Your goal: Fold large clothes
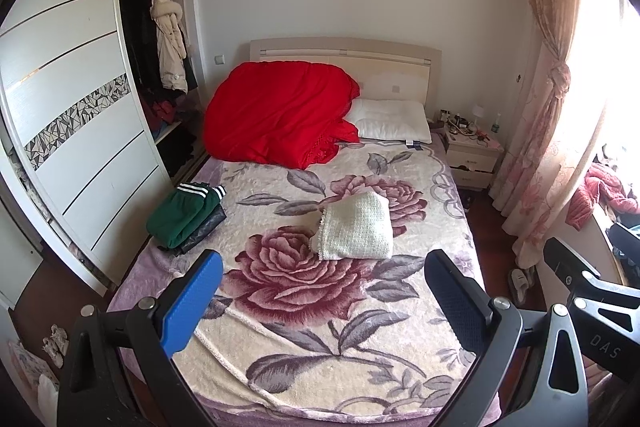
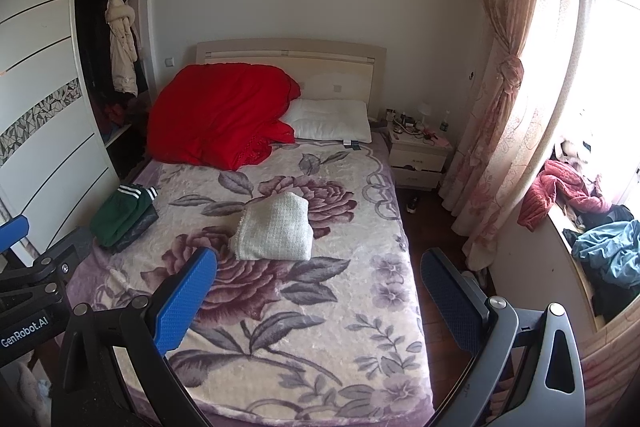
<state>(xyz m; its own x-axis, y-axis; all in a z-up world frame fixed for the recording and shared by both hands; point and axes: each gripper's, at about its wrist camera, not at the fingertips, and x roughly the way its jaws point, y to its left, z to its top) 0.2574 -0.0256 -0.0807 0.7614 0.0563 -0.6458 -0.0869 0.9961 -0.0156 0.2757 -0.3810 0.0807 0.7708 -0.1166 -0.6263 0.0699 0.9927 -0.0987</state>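
Observation:
A folded cream knit garment (image 1: 356, 227) (image 2: 276, 231) lies in the middle of the floral bed cover (image 1: 320, 327) (image 2: 304, 327). A folded green garment with white stripes (image 1: 182, 215) (image 2: 120, 213) rests on a dark folded piece near the bed's left edge. My left gripper (image 1: 320, 303) hovers open above the foot of the bed, nothing between its blue-padded fingers (image 1: 192, 303). My right gripper (image 2: 316, 299) is open too, held beside it to the right, also high above the bed. Both are well short of the clothes.
A red quilt (image 1: 276, 115) and white pillow (image 1: 392, 121) sit at the headboard. An open wardrobe (image 1: 160, 47) stands left, a cluttered nightstand (image 1: 472, 155) and tied curtain (image 1: 556, 107) right. A pile of clothes (image 2: 600, 247) lies on the window ledge. Shoes are on the floor.

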